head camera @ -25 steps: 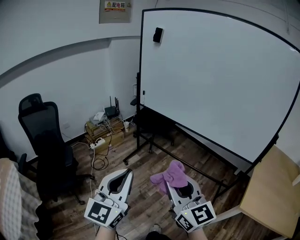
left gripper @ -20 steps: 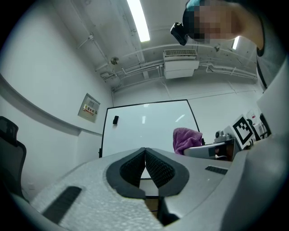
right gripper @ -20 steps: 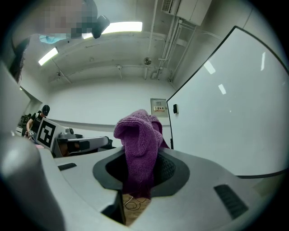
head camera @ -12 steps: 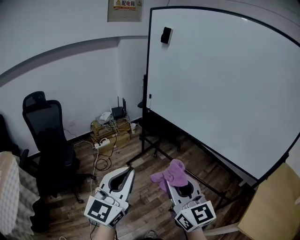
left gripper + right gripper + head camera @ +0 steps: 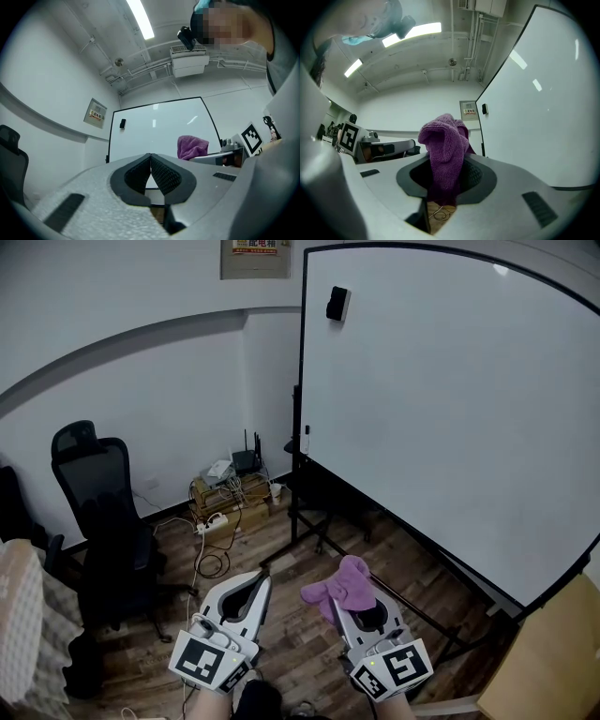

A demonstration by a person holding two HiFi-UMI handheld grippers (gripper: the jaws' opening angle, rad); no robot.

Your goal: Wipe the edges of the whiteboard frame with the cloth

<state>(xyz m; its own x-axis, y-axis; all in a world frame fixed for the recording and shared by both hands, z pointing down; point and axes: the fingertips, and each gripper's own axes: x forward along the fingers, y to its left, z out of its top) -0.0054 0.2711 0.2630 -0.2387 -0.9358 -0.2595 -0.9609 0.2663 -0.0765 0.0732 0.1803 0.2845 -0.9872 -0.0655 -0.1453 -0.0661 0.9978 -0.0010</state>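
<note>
**Purple cloth clamped in the right gripper, whiteboard frame untouched**

The right gripper (image 5: pixel 351 606) sits at the lower centre of the head view with its jaws closed on a purple cloth (image 5: pixel 341 583). In the right gripper view the cloth (image 5: pixel 443 143) is pinched between the dark pads, and a bunched fold stands up above the jaw tips. The left gripper (image 5: pixel 256 583) is just beside it, toward the lower left. Its jaws are pressed together at the tips, and the left gripper view (image 5: pixel 150 158) shows nothing between them. Both grippers hang above the wooden floor (image 5: pixel 291 549) and touch nothing.

The whiteboard (image 5: pixel 450 399) fills the upper right of the head view. The thin black whiteboard frame (image 5: pixel 302 381) runs down its left edge and along the bottom edge, which slants toward the lower right. The cloth is well apart from the frame. A small black object (image 5: pixel 337 303) is stuck near the board's upper left corner, and the board's black stand (image 5: pixel 295 512) rests on the floor below.

Left of the stand, cardboard boxes (image 5: pixel 230 498) carry small devices and cables against the wall. A black office chair (image 5: pixel 98 512) stands at the left of the frame. A sign (image 5: pixel 255 257) hangs on the wall at the top. A light wooden table (image 5: pixel 562 657) shows its corner at the lower right.
</note>
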